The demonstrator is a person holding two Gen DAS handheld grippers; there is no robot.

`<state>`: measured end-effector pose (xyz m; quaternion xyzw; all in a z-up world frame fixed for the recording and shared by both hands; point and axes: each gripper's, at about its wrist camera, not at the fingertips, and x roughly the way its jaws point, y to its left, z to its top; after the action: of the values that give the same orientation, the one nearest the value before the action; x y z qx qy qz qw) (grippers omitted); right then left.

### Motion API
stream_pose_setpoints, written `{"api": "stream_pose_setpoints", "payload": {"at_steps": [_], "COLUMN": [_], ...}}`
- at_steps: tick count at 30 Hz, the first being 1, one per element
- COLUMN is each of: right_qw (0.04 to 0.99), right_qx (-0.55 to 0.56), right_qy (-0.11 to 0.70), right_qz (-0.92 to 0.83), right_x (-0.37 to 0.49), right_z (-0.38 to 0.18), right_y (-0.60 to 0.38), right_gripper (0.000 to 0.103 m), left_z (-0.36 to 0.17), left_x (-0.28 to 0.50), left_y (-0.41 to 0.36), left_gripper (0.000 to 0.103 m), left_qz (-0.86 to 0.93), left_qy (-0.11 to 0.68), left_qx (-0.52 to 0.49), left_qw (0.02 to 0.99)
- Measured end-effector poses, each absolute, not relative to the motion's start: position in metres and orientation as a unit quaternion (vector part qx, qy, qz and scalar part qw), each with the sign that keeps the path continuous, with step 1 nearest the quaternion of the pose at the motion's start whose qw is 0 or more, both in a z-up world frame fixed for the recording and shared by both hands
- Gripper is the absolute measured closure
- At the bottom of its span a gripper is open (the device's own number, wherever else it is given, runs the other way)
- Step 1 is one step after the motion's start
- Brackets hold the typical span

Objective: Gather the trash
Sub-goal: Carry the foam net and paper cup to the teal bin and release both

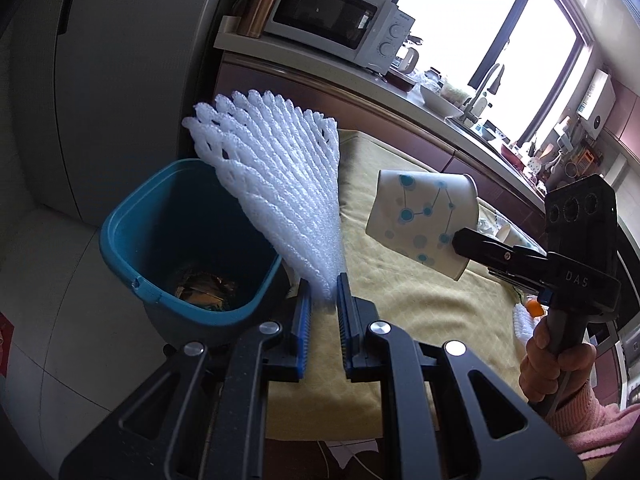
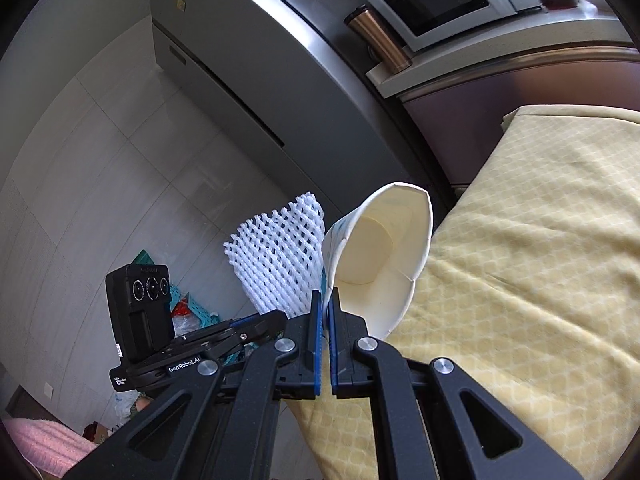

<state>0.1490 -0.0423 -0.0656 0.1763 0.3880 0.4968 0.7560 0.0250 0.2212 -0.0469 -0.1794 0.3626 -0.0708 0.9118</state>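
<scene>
My left gripper [image 1: 325,286] is shut on the pinched end of a white foam fruit net [image 1: 276,184], which fans upward over the rim of a blue trash bin [image 1: 132,248]. The bin stands on the floor beside the table, with scraps at its bottom. In the right wrist view my right gripper [image 2: 326,300] is shut on the rim of a paper cup [image 2: 380,248], squashing the wall flat. The cup [image 1: 424,216] is white with blue dots and lies tilted above the yellow tablecloth. The left wrist view shows the right gripper [image 1: 460,242] to the right of the net, and the net [image 2: 280,256] hangs just left of the cup.
A yellow tablecloth [image 2: 520,260] covers the table. A grey refrigerator [image 2: 260,60] stands behind the bin. A microwave [image 1: 332,20] and copper tumbler [image 1: 264,0] sit on the counter. Another foam net and an orange item [image 1: 534,308] lie on the table by a person's hand [image 1: 556,364].
</scene>
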Motion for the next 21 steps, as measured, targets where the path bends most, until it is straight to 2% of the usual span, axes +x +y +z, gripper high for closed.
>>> {"api": "stream_pose_setpoints", "payload": {"at_steps": [21], "right_qw": [0.735], "right_qx": [0.121], "right_qy": [0.439], "right_qz": [0.502], "right_x": [0.168], "right_z": [-0.078], "right_y": [0.032], "right_gripper": [0.101], "left_z": [-0.074], "left_x": [0.042], "left_y": [0.268], "left_gripper": [0.09], "left_qz": [-0.011], "left_qy": [0.39], "left_qx": [-0.197], "left_qw": [0.9]}}
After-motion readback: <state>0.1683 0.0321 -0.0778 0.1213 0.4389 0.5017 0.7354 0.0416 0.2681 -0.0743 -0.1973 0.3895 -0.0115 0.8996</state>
